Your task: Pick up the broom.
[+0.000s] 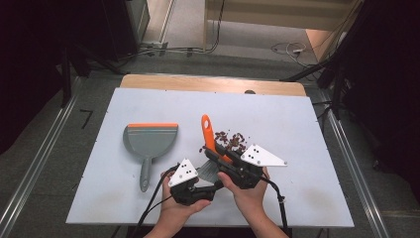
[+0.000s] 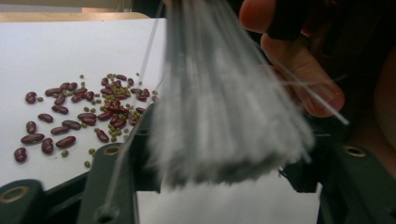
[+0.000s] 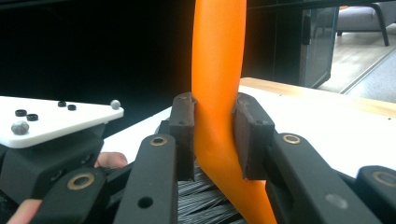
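Right gripper view shows my right tool (image 3: 215, 140) clamping the brush (image 3: 218, 70), left tool's state unclear; next, I'd sweep beans (image 1: 233, 140) toward the dustpan (image 1: 149, 140).

Both forearms are coming in from the near edge of the table (image 1: 317, 198), close together around its middle. The left hand (image 1: 181, 208) is wrapping the left gripper (image 1: 197, 174) from below, grey plate facing up, its nose pointing toward the far right corner. In the left gripper view its jaws are standing apart with nothing pressed between them. The right hand (image 1: 250, 191) is holding the right gripper (image 1: 218, 153) just beside the left one, almost touching, aimed toward the far left. In the right gripper view its two pads (image 3: 250, 135) are pressing both sides of an orange brush handle (image 3: 219, 93), tightly closed on it.
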Demonstrator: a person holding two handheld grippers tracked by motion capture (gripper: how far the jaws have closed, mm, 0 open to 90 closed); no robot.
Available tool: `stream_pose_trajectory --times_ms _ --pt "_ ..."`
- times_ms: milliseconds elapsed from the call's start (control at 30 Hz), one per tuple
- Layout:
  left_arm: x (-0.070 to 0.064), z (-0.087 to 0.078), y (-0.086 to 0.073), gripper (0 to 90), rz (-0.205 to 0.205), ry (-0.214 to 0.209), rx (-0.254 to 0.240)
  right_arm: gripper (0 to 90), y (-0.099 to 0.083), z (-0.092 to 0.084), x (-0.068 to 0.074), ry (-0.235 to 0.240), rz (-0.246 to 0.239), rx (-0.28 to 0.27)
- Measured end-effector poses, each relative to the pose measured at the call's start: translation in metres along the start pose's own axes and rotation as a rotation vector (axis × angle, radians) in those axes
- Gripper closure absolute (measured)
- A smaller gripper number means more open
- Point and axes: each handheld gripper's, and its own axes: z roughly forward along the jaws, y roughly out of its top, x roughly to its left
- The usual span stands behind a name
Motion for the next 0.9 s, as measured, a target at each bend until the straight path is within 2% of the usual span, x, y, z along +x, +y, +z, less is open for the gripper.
stream_pose_trajectory --times_ms 67,167,233,267,400,500,600,767,800,833,867,900 --pt "-0.001 0.000 0.000 47.7 0.007 0.001 0.000 69.8 0.000 0.000 0.001 -0.002 0.000 0.001" --pt "-0.002 0.001 -0.001 57.4 0.003 0.011 0.006 69.8 -0.001 0.001 0.002 -0.002 -0.001 0.001" --pt "-0.002 0.001 -0.001 70.4 0.001 0.003 0.008 69.8 -0.001 0.001 0.003 0.003 0.001 -0.001" --pt "-0.001 0.001 -0.001 73.8 -0.001 -0.002 0.011 69.8 -0.001 0.002 0.003 0.004 -0.001 0.000" --pt "0.003 0.000 0.000 82.1 -0.020 -0.005 0.022 69.8 -0.001 0.001 0.003 0.005 -0.004 -0.003" --pt "0.005 -0.001 0.001 84.7 -0.019 -0.002 0.030 69.8 -0.001 0.001 0.003 0.016 -0.008 -0.004" --pt "0.005 -0.003 0.002 85.4 0.014 0.006 0.040 69.7 0.000 0.001 0.002 0.027 -0.008 -0.002" --pt "0.010 -0.006 0.005 85.8 -0.006 -0.006 0.051 67.8 0.003 0.001 0.000 0.047 -0.026 0.009" --pt "0.011 -0.007 0.005 85.8 -0.005 -0.004 0.053 61.6 0.005 0.001 -0.001 0.069 -0.040 0.014" --pt "0.013 -0.008 0.006 85.8 -0.002 -0.008 0.054 61.6 0.007 0.000 -0.002 0.075 -0.058 0.017" --pt "0.014 -0.010 0.006 85.9 0.004 -0.010 0.056 56.1 0.010 -0.001 -0.003 0.085 -0.067 0.022" --pt "0.015 -0.011 0.007 85.9 0.010 -0.009 0.057 54.4 0.012 -0.003 -0.006 0.106 -0.076 0.031"
